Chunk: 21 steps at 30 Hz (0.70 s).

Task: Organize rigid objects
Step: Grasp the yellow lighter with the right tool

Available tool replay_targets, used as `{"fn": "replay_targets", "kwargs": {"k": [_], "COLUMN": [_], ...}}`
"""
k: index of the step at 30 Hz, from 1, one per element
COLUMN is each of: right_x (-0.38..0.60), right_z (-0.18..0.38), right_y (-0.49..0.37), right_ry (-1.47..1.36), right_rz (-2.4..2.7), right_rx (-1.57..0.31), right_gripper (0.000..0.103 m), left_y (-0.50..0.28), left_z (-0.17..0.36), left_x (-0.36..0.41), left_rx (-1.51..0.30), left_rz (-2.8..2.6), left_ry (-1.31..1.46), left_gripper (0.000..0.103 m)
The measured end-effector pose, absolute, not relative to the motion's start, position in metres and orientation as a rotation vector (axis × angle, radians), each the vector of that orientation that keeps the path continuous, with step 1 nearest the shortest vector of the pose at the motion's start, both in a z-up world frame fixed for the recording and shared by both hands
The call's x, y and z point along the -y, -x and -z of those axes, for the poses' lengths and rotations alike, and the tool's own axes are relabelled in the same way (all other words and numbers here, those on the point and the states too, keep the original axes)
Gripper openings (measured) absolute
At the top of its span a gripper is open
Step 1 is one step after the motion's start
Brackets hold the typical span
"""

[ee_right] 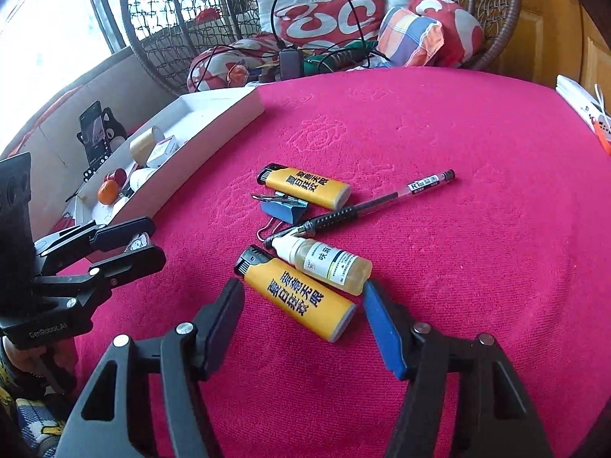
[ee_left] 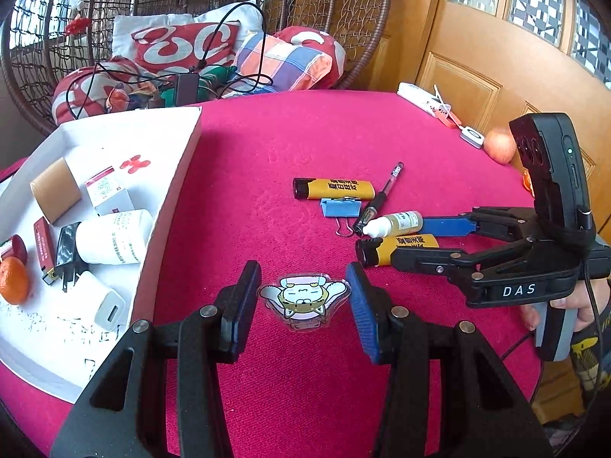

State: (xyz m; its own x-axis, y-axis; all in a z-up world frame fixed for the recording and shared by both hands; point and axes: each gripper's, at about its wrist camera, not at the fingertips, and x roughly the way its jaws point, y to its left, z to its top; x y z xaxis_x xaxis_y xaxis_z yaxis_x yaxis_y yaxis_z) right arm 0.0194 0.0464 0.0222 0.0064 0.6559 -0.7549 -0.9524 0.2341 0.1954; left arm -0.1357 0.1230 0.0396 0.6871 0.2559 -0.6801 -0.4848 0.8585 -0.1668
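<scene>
1. Pink cloth covered the counter (ee_right: 439, 133), with a wicker chair (ee_left: 343, 19) full of red-and-white cushions (ee_left: 183, 45) behind it.
2. My left gripper (ee_left: 303, 297) hung low over the cloth, its jaws partly open around a flat cat-shaped clip (ee_left: 303, 297); I could not tell whether the pads touched it.
3. My right gripper (ee_right: 301, 305) pointed down at a yellow lighter (ee_right: 301, 299), which lay between its parted jaws, with gaps visible on both sides.
4. A small dropper bottle (ee_right: 328, 265) lay just beside that lighter, close to my right jaw's blue pad.
5. Farther out sat a second yellow lighter (ee_right: 305, 187), a blue binder clip (ee_right: 280, 208) touching it, and a black pen (ee_right: 366, 206) slanting past both.
6. A white tray (ee_left: 172, 191) stood at the left of the counter, already holding a white pill bottle (ee_left: 114, 236), a white charger (ee_left: 103, 301), a black plug (ee_left: 67, 252), a cardboard tube (ee_left: 55, 191) and a tangerine (ee_left: 13, 280).
7. An apple (ee_left: 500, 145) rested near the counter's far right edge.
</scene>
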Motion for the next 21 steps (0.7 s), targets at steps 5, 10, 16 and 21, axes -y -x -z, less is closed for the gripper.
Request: {"fn": "replay_targets", "kwargs": {"k": [5, 10, 16, 21], "right_x": [-0.047, -0.037, -0.05, -0.064], "right_z": [-0.024, -0.026, -0.025, -0.02], "right_y": [-0.009, 0.003, 0.013, 0.028], "right_ry": [0.497, 0.513, 0.564, 0.666], "right_rz": [-1.349, -1.451, -1.442, -1.362], "right_rx": [-0.855, -0.901, -0.87, -0.754], "right_gripper": [0.065, 0.065, 0.065, 0.042], "left_y": [0.142, 0.144, 0.146, 0.149], "left_z": [-0.044, -0.044, -0.048, -0.051], "left_x": [-0.126, -0.13, -0.128, -0.126], "left_rx": [-0.677, -0.671, -0.66, -0.652], "left_rz": [-0.434, -0.434, -0.439, -0.448], "left_ry": [0.356, 0.38, 0.368, 0.349], "left_gripper": [0.046, 0.046, 0.046, 0.046]}}
